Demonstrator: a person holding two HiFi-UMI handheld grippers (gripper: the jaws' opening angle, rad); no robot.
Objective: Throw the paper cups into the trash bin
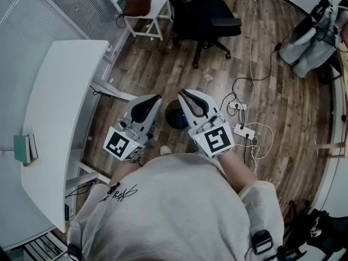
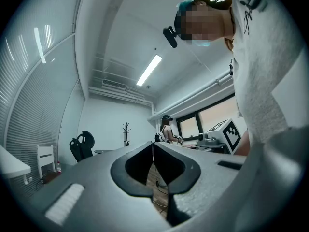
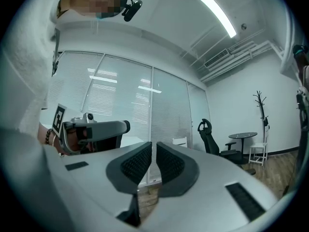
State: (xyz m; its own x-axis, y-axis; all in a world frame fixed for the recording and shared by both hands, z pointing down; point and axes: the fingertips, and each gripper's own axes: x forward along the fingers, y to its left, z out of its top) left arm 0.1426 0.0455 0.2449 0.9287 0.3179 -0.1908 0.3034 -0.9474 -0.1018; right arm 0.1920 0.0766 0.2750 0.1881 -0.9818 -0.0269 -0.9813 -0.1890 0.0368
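No paper cup shows in any view. In the head view a dark round trash bin stands on the wood floor, straight below and between my two grippers. My left gripper hangs at its left with the tips together and nothing held; in the left gripper view the left gripper points across the room. My right gripper hangs at the bin's right. In the right gripper view the right gripper is all but shut, only a thin slit between its ribbed pads, with nothing in it.
A white curved desk with a teal book runs along the left. Beyond are a black office chair and a white stool with a brown bag. A power strip with cables lies on the floor at right.
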